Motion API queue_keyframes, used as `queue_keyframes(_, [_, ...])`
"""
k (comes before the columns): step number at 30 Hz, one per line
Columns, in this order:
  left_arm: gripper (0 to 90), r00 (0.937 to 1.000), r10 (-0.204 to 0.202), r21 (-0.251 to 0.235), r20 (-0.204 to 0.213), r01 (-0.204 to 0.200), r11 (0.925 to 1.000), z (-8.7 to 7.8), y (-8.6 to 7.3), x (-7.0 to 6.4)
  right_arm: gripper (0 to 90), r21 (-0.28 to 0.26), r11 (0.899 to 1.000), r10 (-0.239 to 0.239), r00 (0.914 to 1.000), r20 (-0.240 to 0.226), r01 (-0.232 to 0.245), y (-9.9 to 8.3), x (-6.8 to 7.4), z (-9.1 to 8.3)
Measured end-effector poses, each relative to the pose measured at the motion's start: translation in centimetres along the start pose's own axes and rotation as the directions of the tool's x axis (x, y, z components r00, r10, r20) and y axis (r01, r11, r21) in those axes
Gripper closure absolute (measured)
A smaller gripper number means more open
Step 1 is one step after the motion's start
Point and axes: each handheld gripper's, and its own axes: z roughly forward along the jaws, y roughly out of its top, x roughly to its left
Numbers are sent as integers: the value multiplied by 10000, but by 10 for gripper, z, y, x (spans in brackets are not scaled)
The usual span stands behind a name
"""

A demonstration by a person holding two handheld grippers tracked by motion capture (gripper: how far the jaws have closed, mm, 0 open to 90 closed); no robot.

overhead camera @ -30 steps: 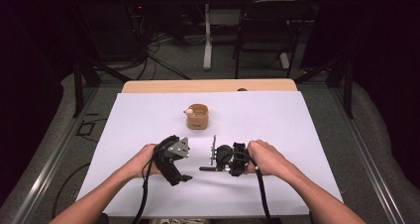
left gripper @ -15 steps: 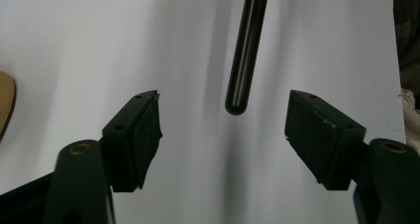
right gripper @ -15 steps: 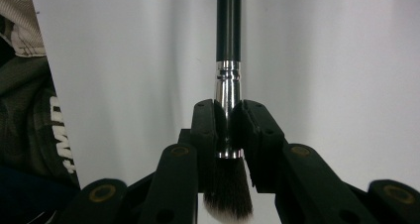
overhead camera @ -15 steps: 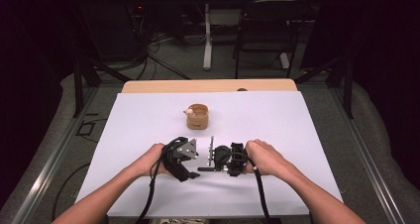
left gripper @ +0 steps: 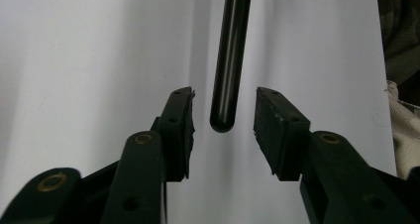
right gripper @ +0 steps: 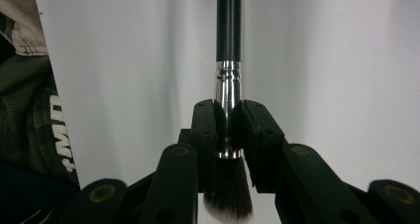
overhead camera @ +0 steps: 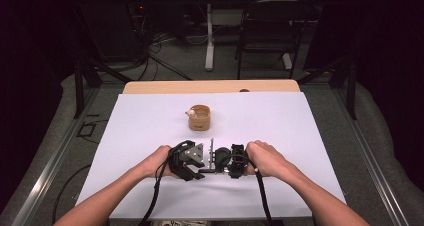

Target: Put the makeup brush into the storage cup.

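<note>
A makeup brush (right gripper: 229, 30) with a black handle, silver ferrule and dark, white-tipped bristles is clamped at the ferrule by my right gripper (right gripper: 228, 105). In the left gripper view the handle's rounded end (left gripper: 230, 60) reaches between the jaws of my left gripper (left gripper: 224, 91), which stand open on either side without touching it. In the high view both grippers meet nose to nose near the table's front middle, left gripper (overhead camera: 199, 167) and right gripper (overhead camera: 218, 167), with the brush (overhead camera: 207, 170) lying level between them.
A small round wooden cup (overhead camera: 200, 117) with a pale knob at its left rim stands behind the grippers on the white sheet (overhead camera: 280, 126). Cables trail from both grippers toward the front edge. A chair and desk legs stand beyond the table.
My left gripper has moved right, toward the right gripper, until the brush handle's end lies between its jaws. The right gripper has held still with the brush.
</note>
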Motion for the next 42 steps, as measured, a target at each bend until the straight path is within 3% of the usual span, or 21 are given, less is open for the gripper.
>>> queue_keyframes(6, [668, 9998, 93, 23, 183, -93, 10000, 3, 2, 0, 763, 14, 10000, -16, 10000, 6, 16, 0, 1, 0])
queue_keyframes(8, [693, 9999, 76, -106, -98, -77, 9999, 5, 2, -1, 763, 15, 10000, -23, 10000, 5, 23, 1, 1, 0])
queue_keyframes(10, [716, 9997, 105, -10, 241, -105, 9999, 5, 3, 0, 762, 32, 10000, -46, 10000, 18, 46, 1, 1, 0])
queue_keyframes(11, [730, 9999, 82, -93, -61, -83, 9999, 6, 3, -1, 762, 33, 10000, -44, 10000, -1, 44, 1, 1, -1])
queue_keyframes(12, [738, 9999, 95, -94, -65, -96, 9999, 6, 3, -1, 763, 10, 10000, -84, 10000, -8, 84, 0, 1, 0])
queue_keyframes(15, [761, 9996, 128, -46, 242, -127, 9999, 5, 3, 1, 762, -5, 10000, -46, 10000, -47, 46, 0, 1, 0])
queue_keyframes(16, [764, 9999, 119, -126, -9, -119, 9998, 5, 2, 0, 762, -18, 10000, -65, 10000, -38, 65, 0, 1, 0])
queue_keyframes(28, [791, 9995, 223, -365, 211, -216, 9991, 3, 0, -2, 744, -199, 9998, -85, 10000, -6, 85, -4, 0, 2])
queue_keyframes(30, [792, 9990, 261, -337, 366, -249, 9991, 1, -1, -1, 670, -342, 9994, 44, 10000, 13, -43, -6, -2, 1])
queue_keyframes(31, [793, 9997, 218, -421, 146, -212, 9989, 2, -1, -2, 614, -273, 9996, 110, 9999, -5, -110, -7, -3, 1])
queue_keyframes(32, [793, 9992, 209, -414, 348, -194, 9990, 0, -2, -2, 577, -301, 9993, 206, 9998, -46, -208, -8, -3, 1])
queue_keyframes(34, [793, 9998, 131, -536, 143, -123, 9985, 0, -4, -2, 415, -553, 9982, 230, 9994, -248, -243, -11, -4, -1])
queue_keyframes(36, [793, 9995, 47, -641, 327, -26, 9979, -1, -5, -2, 266, -907, 9943, 563, 9984, -50, -565, -14, -6, -3])
queue_keyframes(38, [793, 10000, -9, -749, 71, 14, 9972, -1, -7, -3, 159, -1358, 9867, 902, 9959, -8, -895, -18, -7, -6])
queue_keyframes(42, [793, 9999, -155, -904, 54, 159, 9958, -3, -12, -2, 47, -2074, 9683, 1432, 9897, 52, -1390, -28, -12, -12])
